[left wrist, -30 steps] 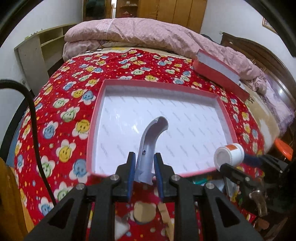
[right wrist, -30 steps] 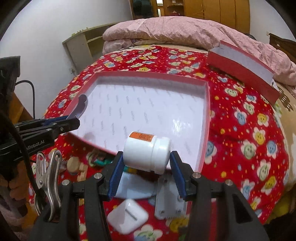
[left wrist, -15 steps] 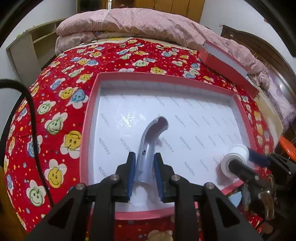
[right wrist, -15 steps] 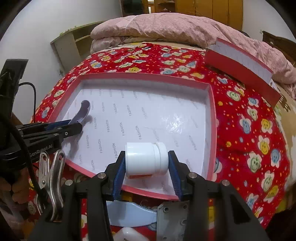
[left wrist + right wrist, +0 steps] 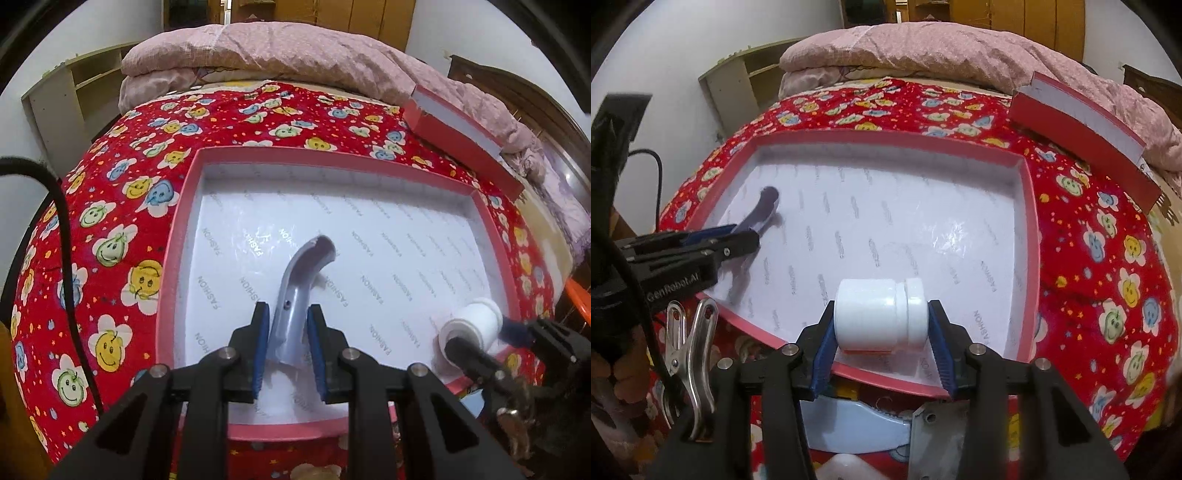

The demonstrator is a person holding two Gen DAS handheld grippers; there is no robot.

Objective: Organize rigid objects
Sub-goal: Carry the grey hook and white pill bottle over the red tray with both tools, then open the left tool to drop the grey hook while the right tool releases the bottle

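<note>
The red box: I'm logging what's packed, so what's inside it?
Inside the red box, printed white paper lines the floor. The grey curved piece and white jar hang over it, both gripped. What's under the paper is hidden.

"FASHION" repeats all over the white lining of the red box (image 5: 1030,229); "GenRobot.AI" is printed on the left gripper (image 5: 744,236)
</note>
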